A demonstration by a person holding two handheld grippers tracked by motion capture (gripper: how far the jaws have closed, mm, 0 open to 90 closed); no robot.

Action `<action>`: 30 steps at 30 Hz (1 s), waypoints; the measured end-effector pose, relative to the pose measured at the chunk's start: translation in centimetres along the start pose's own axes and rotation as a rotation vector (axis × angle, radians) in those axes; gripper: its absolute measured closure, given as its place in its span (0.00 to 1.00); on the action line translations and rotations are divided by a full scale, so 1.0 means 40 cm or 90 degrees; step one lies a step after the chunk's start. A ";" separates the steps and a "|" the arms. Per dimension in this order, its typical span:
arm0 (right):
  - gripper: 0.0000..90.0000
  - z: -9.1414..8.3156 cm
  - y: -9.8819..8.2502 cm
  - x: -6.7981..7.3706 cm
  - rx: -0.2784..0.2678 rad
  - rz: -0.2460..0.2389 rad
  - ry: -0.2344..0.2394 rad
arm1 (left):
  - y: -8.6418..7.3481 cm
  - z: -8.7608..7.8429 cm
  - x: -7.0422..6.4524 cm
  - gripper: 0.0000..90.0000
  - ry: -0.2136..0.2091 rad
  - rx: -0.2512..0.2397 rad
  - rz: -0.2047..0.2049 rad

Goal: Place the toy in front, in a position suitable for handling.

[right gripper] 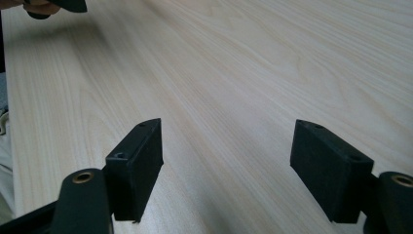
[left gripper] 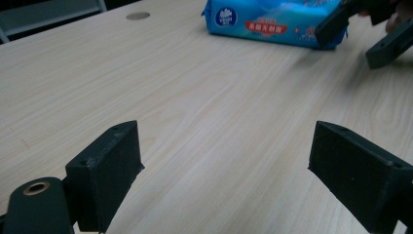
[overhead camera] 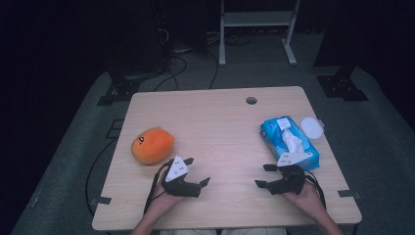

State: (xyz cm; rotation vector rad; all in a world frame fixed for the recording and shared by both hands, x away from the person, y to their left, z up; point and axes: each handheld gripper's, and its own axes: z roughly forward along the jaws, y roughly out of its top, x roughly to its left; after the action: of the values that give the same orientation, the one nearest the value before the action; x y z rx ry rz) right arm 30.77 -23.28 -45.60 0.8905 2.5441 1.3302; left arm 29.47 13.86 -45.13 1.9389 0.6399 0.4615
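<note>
1. Near the front edge of the table (overhead camera: 225,117), the left gripper (overhead camera: 196,171) was held low over the wood, its jaws spread wide apart with nothing between them.
2. Across from it, on the person's right, the right gripper (overhead camera: 263,176) was held the same way, jaws parted and empty, pointed inward toward the left one.
3. In the left gripper view, bare wood grain was seen between the two black jaws, and the right gripper (left gripper: 370,36) was caught at the top right corner.
4. In the right gripper view, plain tabletop (right gripper: 243,73) was seen between its own jaws.
5. Just beyond the right gripper, the blue tissue pack (overhead camera: 289,142) was laid flat, with a white tissue pulled up from its top; the gripper was close beside its near end, and contact could not be judged.
6. A white round lid (overhead camera: 311,128) was set just beside the pack's far right corner.
7. Just up and left of the left gripper, an orange plush toy (overhead camera: 152,145) was rested on the wood, close but apart.
</note>
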 end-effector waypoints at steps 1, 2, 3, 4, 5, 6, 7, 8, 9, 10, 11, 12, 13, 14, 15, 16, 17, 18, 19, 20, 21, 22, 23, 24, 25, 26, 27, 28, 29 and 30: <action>0.30 0.001 0.000 0.000 0.000 -0.001 0.001 | 0.001 -0.002 0.003 0.13 0.002 -0.008 -0.003; 0.30 0.001 0.000 0.000 0.000 -0.001 0.001 | 0.002 -0.003 0.006 0.13 0.005 -0.012 -0.006; 0.30 0.003 0.000 0.001 0.001 -0.001 0.004 | 0.008 -0.010 0.012 0.13 0.011 -0.016 -0.007; 0.30 0.003 0.000 0.001 0.001 -0.001 0.004 | 0.008 -0.010 0.012 0.13 0.011 -0.016 -0.007; 0.30 0.004 0.000 0.002 0.002 0.000 0.006 | 0.018 -0.019 0.016 0.13 0.021 -0.025 -0.007; 0.30 0.004 -0.001 0.001 0.001 0.001 0.006 | 0.018 -0.019 0.016 0.13 0.021 -0.025 -0.007; 0.30 0.004 -0.001 0.001 0.001 0.001 0.006 | 0.025 -0.023 0.019 0.13 0.025 -0.032 -0.006; 0.30 0.005 0.000 0.000 0.000 0.003 0.008 | 0.040 -0.031 0.027 0.13 0.032 -0.043 -0.002; 0.30 0.005 0.000 0.000 0.000 0.003 0.008 | 0.040 -0.031 0.027 0.13 0.032 -0.043 -0.002; 0.30 0.006 0.001 0.001 0.000 0.004 0.007 | 0.048 -0.035 0.032 0.13 0.033 -0.045 -0.003; 0.30 0.005 0.004 0.002 -0.001 0.004 0.007 | 0.062 -0.044 0.041 0.13 0.041 -0.057 0.002; 0.30 0.005 0.005 0.004 -0.003 0.003 0.006 | 0.069 -0.049 0.047 0.13 0.047 -0.058 0.005; 0.30 0.005 0.005 0.004 -0.003 0.003 0.006 | 0.069 -0.049 0.047 0.13 0.047 -0.058 0.005; 0.30 0.004 0.006 0.005 -0.004 0.001 0.006 | 0.077 -0.056 0.055 0.13 0.055 -0.064 0.006; 0.30 0.004 0.006 0.007 -0.004 0.002 0.007 | 0.082 -0.060 0.061 0.13 0.059 -0.069 0.004; 0.30 0.004 0.005 0.008 -0.004 0.001 0.007 | 0.091 -0.066 0.072 0.13 0.068 -0.077 0.002; 0.30 0.005 0.005 0.010 0.000 0.000 0.005 | 0.095 -0.070 0.080 0.13 0.073 -0.079 0.004; 0.30 0.006 0.005 0.010 0.001 0.000 0.006 | 0.106 -0.080 0.101 0.13 0.087 -0.089 -0.003; 0.30 0.006 0.005 0.010 0.001 0.000 0.006 | 0.106 -0.080 0.101 0.13 0.087 -0.089 -0.003; 0.30 0.006 0.005 0.010 0.001 -0.001 0.006 | 0.113 -0.087 0.123 0.13 0.100 -0.098 -0.013; 0.30 0.006 0.006 0.010 0.000 0.000 0.007 | 0.115 -0.091 0.134 0.13 0.107 -0.099 -0.014; 0.30 0.006 0.006 0.009 -0.001 0.000 0.007 | 0.116 -0.096 0.145 0.13 0.116 -0.099 -0.012; 0.30 0.006 0.006 0.009 -0.001 0.000 0.007 | 0.116 -0.096 0.145 0.13 0.116 -0.099 -0.012; 0.30 0.007 0.006 0.007 -0.001 -0.001 0.007 | 0.115 -0.100 0.155 0.13 0.128 -0.102 -0.016; 0.30 0.007 0.006 0.007 0.000 0.001 0.007 | 0.113 -0.106 0.165 0.13 0.134 -0.103 -0.022; 0.30 0.007 0.005 0.007 0.000 0.004 0.008 | 0.107 -0.118 0.183 0.13 0.155 -0.107 -0.028; 0.30 0.007 0.005 0.006 0.000 0.003 0.008 | 0.103 -0.127 0.193 0.13 0.163 -0.106 -0.029; 0.30 0.007 0.005 0.006 0.000 0.003 0.008 | 0.103 -0.127 0.193 0.13 0.163 -0.106 -0.029; 0.30 0.007 0.004 0.007 -0.001 0.004 0.008 | 0.098 -0.135 0.202 0.13 0.172 -0.106 -0.033; 0.30 0.007 0.004 0.007 0.000 0.004 0.008 | 0.088 -0.151 0.221 0.13 0.193 -0.107 -0.041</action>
State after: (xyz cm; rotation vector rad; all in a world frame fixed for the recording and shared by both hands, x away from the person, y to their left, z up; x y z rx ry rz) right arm 30.70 -22.87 -45.60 0.8943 2.5522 1.3428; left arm 33.79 22.27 -39.01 1.6986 0.8271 0.7528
